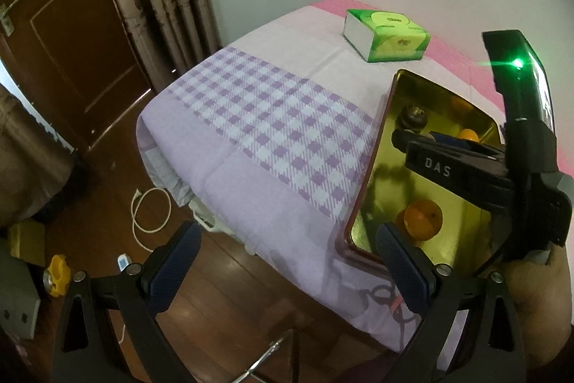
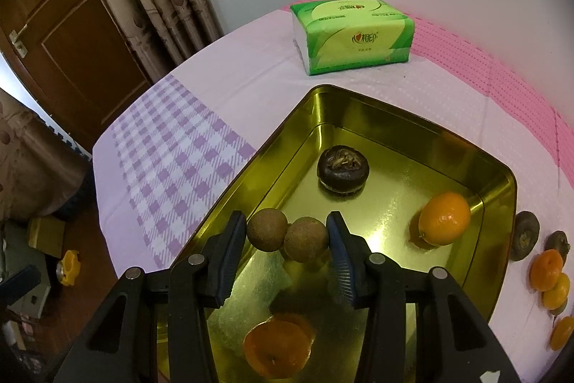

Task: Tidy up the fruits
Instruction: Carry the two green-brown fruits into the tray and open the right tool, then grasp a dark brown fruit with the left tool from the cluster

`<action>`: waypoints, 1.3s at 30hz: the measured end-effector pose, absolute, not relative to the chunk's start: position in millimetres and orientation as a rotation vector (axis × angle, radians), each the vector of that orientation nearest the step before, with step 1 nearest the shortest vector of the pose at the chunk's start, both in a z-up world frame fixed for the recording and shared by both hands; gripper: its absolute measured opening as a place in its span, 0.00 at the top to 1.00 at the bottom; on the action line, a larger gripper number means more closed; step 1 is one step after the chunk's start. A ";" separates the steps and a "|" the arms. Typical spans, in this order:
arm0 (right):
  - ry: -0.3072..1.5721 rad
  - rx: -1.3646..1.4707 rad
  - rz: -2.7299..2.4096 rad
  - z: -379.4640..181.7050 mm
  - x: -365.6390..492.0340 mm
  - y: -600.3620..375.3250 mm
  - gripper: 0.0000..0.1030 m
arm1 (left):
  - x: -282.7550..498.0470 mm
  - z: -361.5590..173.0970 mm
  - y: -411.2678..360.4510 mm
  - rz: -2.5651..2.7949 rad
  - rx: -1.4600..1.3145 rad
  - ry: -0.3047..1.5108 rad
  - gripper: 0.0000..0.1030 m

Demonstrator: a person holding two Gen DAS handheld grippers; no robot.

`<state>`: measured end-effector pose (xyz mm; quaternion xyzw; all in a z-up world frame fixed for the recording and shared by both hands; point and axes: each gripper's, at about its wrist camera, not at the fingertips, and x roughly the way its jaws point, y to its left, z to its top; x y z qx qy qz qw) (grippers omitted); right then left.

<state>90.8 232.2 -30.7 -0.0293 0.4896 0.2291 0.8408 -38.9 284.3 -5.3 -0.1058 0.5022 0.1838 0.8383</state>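
A gold metal tray (image 2: 498, 221) lies on the table and holds a dark round fruit (image 2: 342, 167), an orange (image 2: 444, 218) at its right wall and another orange (image 2: 276, 345) near its front. My right gripper (image 2: 287, 239) hangs over the tray's left part, shut on two small brown round fruits (image 2: 267, 229) pressed side by side between its pads. In the left wrist view the same tray (image 1: 369, 174) shows an orange (image 1: 423, 219), and the right gripper (image 1: 459, 167) reaches in over it. My left gripper (image 1: 287, 271) stands open and empty at the table's front edge.
A green tissue pack (image 2: 353, 34) sits behind the tray on the lilac checked cloth (image 2: 172, 160). Several oranges (image 2: 547, 270) and dark fruits (image 2: 524, 235) lie on the cloth right of the tray. A wall, curtains and a door stand behind; a cable (image 1: 150, 214) lies on the floor.
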 end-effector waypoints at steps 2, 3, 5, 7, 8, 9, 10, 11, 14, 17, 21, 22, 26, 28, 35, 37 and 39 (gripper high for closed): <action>1.033 -0.054 0.487 -31.1 90.3 232.8 0.58 | -40.0 -3.9 280.9 0.392 -0.208 1.053 0.05; 1.030 -0.050 0.489 -31.2 90.2 232.9 0.57 | -40.7 -2.8 279.0 0.393 -0.201 1.049 0.05; 1.025 -0.039 0.497 -31.4 89.5 232.0 0.57 | -42.2 -1.2 274.2 0.397 -0.184 1.040 0.05; 1.018 -0.028 0.511 -29.0 86.4 231.1 0.57 | -43.2 0.6 269.4 0.398 -0.169 1.034 0.05; 1.013 -0.030 0.512 -27.1 85.2 230.5 0.57 | -44.0 1.9 265.8 0.399 -0.154 1.026 0.05; 1.002 -0.029 0.513 -23.3 82.6 228.9 0.56 | -44.3 3.4 263.7 0.400 -0.143 1.021 0.05; 0.988 -0.022 0.516 -18.1 79.6 226.0 0.56 | -45.1 5.1 258.8 0.400 -0.121 1.010 0.05; 0.975 -0.014 0.519 -13.6 77.1 223.3 0.54 | -45.4 6.3 255.7 0.397 -0.108 1.004 0.05; 0.915 0.012 0.519 6.6 62.4 203.6 0.45 | -47.3 9.7 246.1 0.389 -0.070 0.980 0.05; 0.864 0.039 0.497 23.4 42.1 174.4 0.37 | -49.9 14.0 235.4 0.376 -0.028 0.954 0.05; 0.810 0.077 0.435 34.4 6.1 124.8 0.30 | -56.1 20.0 219.9 0.349 0.024 0.916 0.05; 0.806 0.085 0.420 35.0 -1.6 113.6 0.29 | -58.1 21.7 213.9 0.335 0.042 0.904 0.05; 0.804 0.105 0.322 30.5 -37.2 55.0 0.28 | -62.6 24.6 194.8 0.278 0.100 0.878 0.05; 0.802 0.118 0.275 26.6 -51.4 28.2 0.27 | -64.7 25.3 184.4 0.245 0.127 0.868 0.05; 0.816 0.168 0.081 3.9 -95.3 -64.1 0.26 | -70.4 23.3 152.8 0.135 0.199 0.846 0.05; 0.821 0.206 0.049 -2.8 -104.1 -86.2 0.26 | -71.2 23.0 144.7 0.104 0.214 0.839 0.05; 0.827 0.230 0.020 -7.8 -111.7 -105.8 0.24 | -72.5 24.1 137.2 0.091 0.235 0.826 0.05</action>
